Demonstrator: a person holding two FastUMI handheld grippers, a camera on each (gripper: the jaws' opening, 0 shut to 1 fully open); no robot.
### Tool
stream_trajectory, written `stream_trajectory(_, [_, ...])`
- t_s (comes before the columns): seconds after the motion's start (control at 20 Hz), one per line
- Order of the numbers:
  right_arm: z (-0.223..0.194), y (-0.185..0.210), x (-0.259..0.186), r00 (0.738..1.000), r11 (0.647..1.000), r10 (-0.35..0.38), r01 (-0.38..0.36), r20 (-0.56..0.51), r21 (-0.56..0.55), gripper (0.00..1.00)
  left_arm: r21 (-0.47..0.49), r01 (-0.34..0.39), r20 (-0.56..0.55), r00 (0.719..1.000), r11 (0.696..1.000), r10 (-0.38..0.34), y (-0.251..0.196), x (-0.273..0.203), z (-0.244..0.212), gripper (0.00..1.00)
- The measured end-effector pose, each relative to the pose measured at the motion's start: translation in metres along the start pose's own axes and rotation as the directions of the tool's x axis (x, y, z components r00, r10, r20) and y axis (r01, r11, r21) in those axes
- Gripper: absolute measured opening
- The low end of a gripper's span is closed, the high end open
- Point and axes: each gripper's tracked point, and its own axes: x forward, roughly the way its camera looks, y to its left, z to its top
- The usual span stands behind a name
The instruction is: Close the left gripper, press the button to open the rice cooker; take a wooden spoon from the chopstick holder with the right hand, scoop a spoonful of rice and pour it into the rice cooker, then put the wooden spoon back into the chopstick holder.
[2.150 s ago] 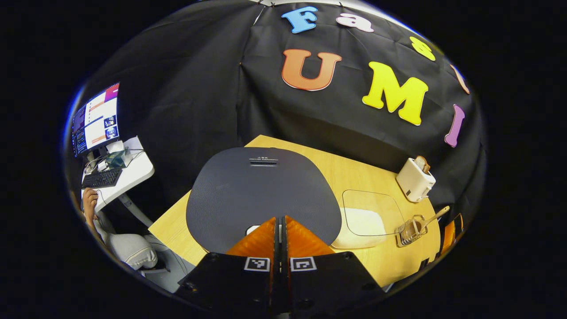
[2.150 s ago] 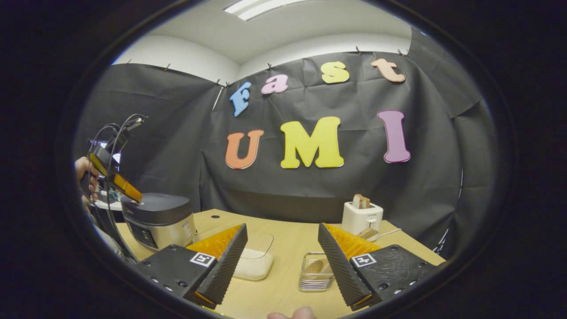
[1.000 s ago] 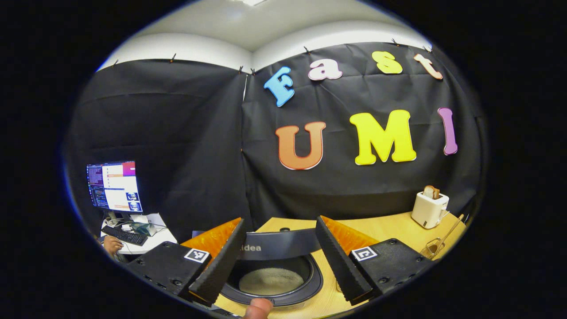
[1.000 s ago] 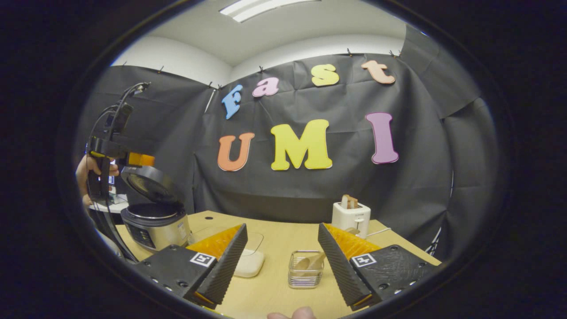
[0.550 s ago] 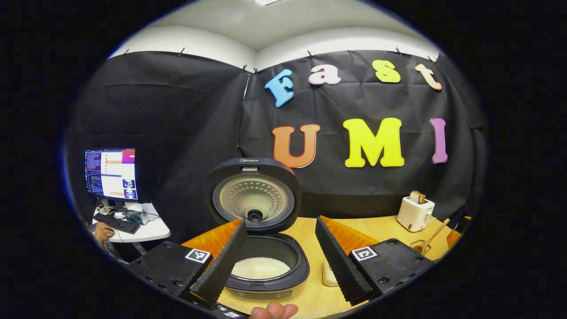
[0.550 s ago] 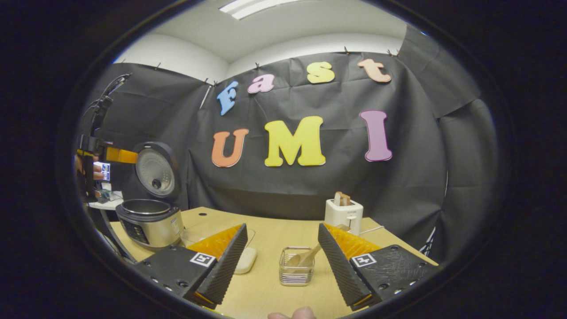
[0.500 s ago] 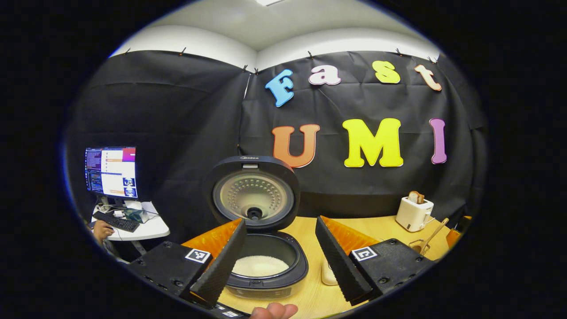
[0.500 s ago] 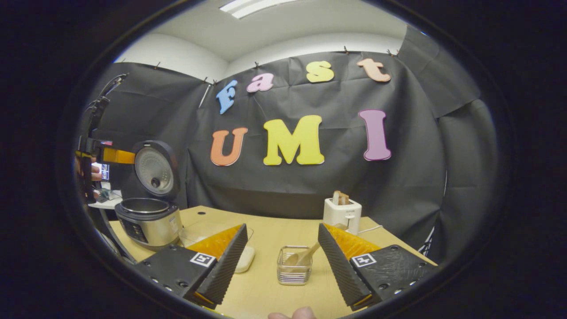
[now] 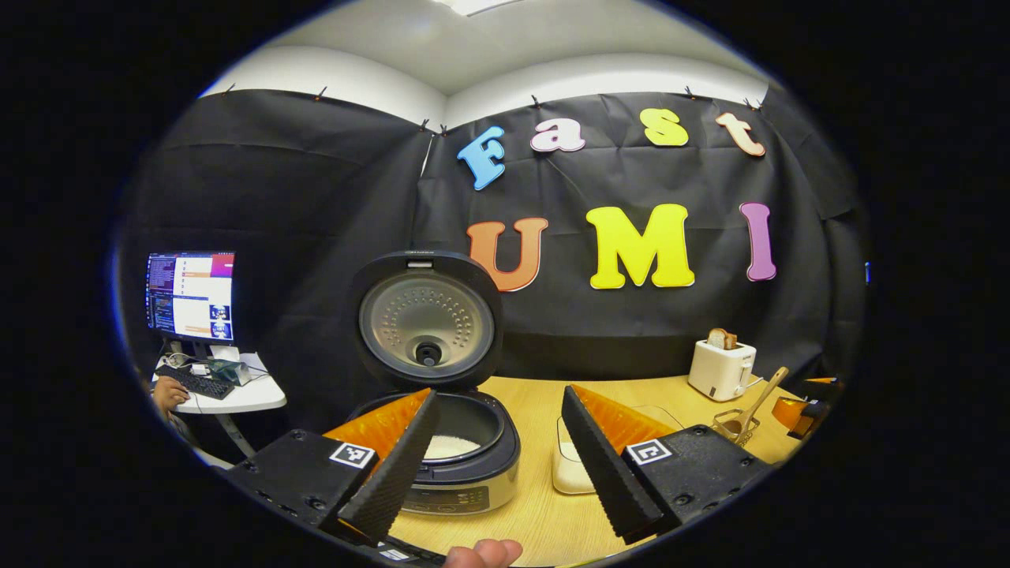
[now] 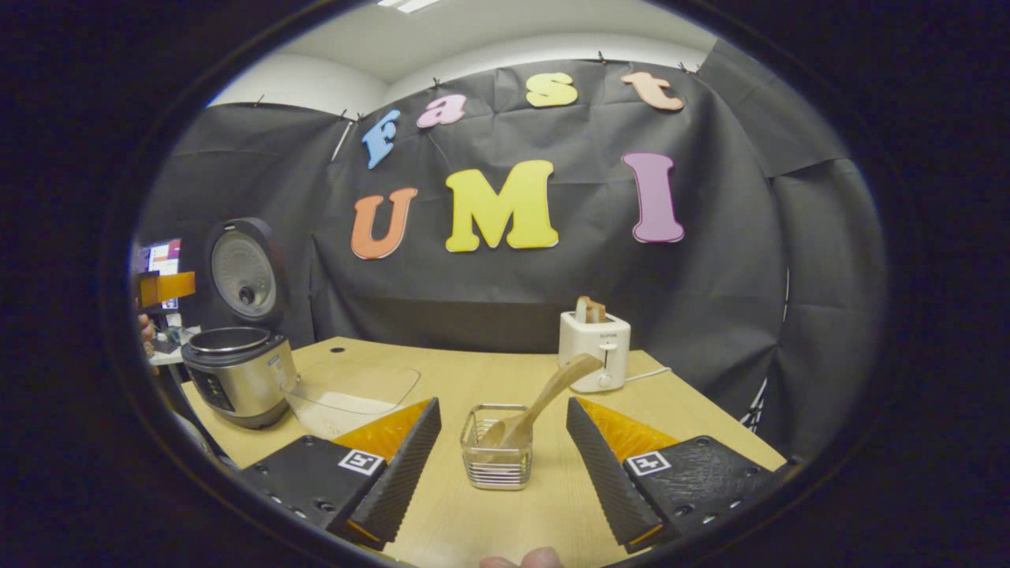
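The rice cooker (image 9: 465,473) stands open on the wooden table, lid (image 9: 426,323) upright and white rice in its pot (image 9: 451,446). My left gripper (image 9: 499,392) is open, drawn back in front of the cooker and touching nothing. In the right gripper view the cooker (image 10: 237,375) sits far left. My right gripper (image 10: 502,404) is open, level with the wire chopstick holder (image 10: 495,461). The wooden spoon (image 10: 552,390) leans to the right in the holder, between the fingers but untouched. A clear container of rice (image 10: 347,394) lies between cooker and holder.
A white toaster (image 10: 593,347) with bread stands at the back of the table, its cord trailing right. The left gripper (image 10: 164,288) shows at the far left edge, above the cooker. Off the table to the left is a desk with a monitor (image 9: 189,293) and a person's hand (image 9: 166,390).
The left gripper went from shut on top of the lid to open; the lid swung up and the gripper backed away. The right gripper moved closer to the chopstick holder.
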Motion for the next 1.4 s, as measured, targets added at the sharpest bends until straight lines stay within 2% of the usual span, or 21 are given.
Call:
stream_trajectory(0.1, [-0.004, -0.006, 0.012, 1.000, 1.000, -0.015, 0.015, -0.023, 0.004, 0.95, 0.004, 0.002, 0.005, 1.000, 1.000, -0.002, -0.001, 0.002, 0.000, 1.00])
stream_trajectory(0.3, [-0.023, -0.024, 0.050, 0.994, 0.998, -0.037, 0.041, -0.101, 0.043, 0.95, -0.031, 0.054, -0.024, 0.998, 0.998, -0.055, -0.015, -0.005, -0.011, 1.00])
stream_trajectory(0.5, [-0.030, -0.034, 0.086, 0.990, 0.996, -0.031, 0.042, -0.137, 0.081, 0.95, -0.058, 0.066, -0.034, 0.997, 0.996, -0.068, -0.013, -0.008, -0.017, 0.99])
stream_trajectory(0.55, [-0.033, -0.038, 0.099, 0.988, 0.993, -0.029, 0.045, -0.150, 0.105, 0.92, -0.051, 0.072, -0.038, 0.997, 0.996, -0.074, -0.014, -0.008, -0.019, 1.00])
stream_trajectory(0.6, [-0.037, -0.039, 0.109, 0.986, 0.993, -0.027, 0.045, -0.165, 0.106, 0.96, -0.040, 0.067, -0.036, 0.997, 0.997, -0.069, -0.011, -0.007, -0.019, 0.99])
stream_trajectory(0.7, [-0.039, -0.040, 0.121, 0.986, 0.992, -0.021, 0.041, -0.168, 0.116, 0.88, -0.029, 0.070, -0.025, 0.997, 0.997, -0.071, -0.014, -0.008, -0.017, 1.00])
stream_trajectory(0.75, [-0.039, -0.039, 0.123, 0.986, 0.992, -0.017, 0.037, -0.165, 0.121, 0.92, -0.024, 0.078, -0.027, 0.997, 0.997, -0.079, -0.016, -0.007, -0.019, 1.00])
stream_trajectory(0.9, [-0.043, -0.039, 0.135, 0.985, 0.991, -0.025, 0.047, -0.172, 0.124, 0.68, -0.005, 0.071, -0.036, 0.997, 0.997, -0.071, -0.014, -0.005, -0.023, 1.00])
stream_trajectory(0.95, [-0.047, -0.037, 0.138, 0.983, 0.990, -0.014, 0.039, -0.181, 0.132, 0.73, -0.003, 0.070, -0.036, 0.997, 0.998, -0.070, -0.014, -0.004, -0.023, 1.00])
stream_trajectory(1.0, [-0.047, -0.034, 0.138, 0.983, 0.989, 0.003, 0.025, -0.185, 0.149, 0.67, -0.002, 0.066, -0.035, 0.997, 0.998, -0.066, -0.013, -0.004, -0.022, 1.00])
stream_trajectory(1.05, [-0.046, -0.032, 0.138, 0.982, 0.989, 0.006, 0.022, -0.190, 0.149, 0.58, -0.001, 0.063, -0.036, 0.997, 0.998, -0.063, -0.012, -0.004, -0.022, 0.99])
stream_trajectory(1.1, [-0.045, -0.029, 0.139, 0.983, 0.990, 0.014, 0.013, -0.184, 0.144, 0.54, -0.004, 0.061, -0.033, 0.998, 0.998, -0.061, -0.012, -0.004, -0.021, 0.99])
stream_trajectory(1.2, [-0.044, -0.025, 0.139, 0.984, 0.991, 0.005, 0.019, -0.181, 0.129, 0.36, -0.009, 0.068, -0.028, 0.997, 0.998, -0.068, -0.013, -0.005, -0.021, 1.00])
stream_trajectory(1.25, [-0.044, -0.023, 0.138, 0.984, 0.993, 0.015, 0.007, -0.178, 0.120, 0.29, -0.004, 0.064, -0.029, 0.998, 0.998, -0.064, -0.010, -0.005, -0.021, 1.00])
stream_trajectory(1.35, [-0.033, -0.014, 0.138, 0.988, 0.988, 0.049, -0.026, -0.145, 0.155, 0.22, 0.001, 0.051, -0.024, 0.998, 0.999, -0.051, -0.005, -0.006, -0.021, 0.99])
stream_trajectory(1.4, [-0.032, -0.009, 0.133, 0.987, 0.987, 0.055, -0.031, -0.153, 0.158, 0.13, -0.002, 0.047, -0.023, 0.999, 0.999, -0.047, -0.003, -0.007, -0.021, 0.99])
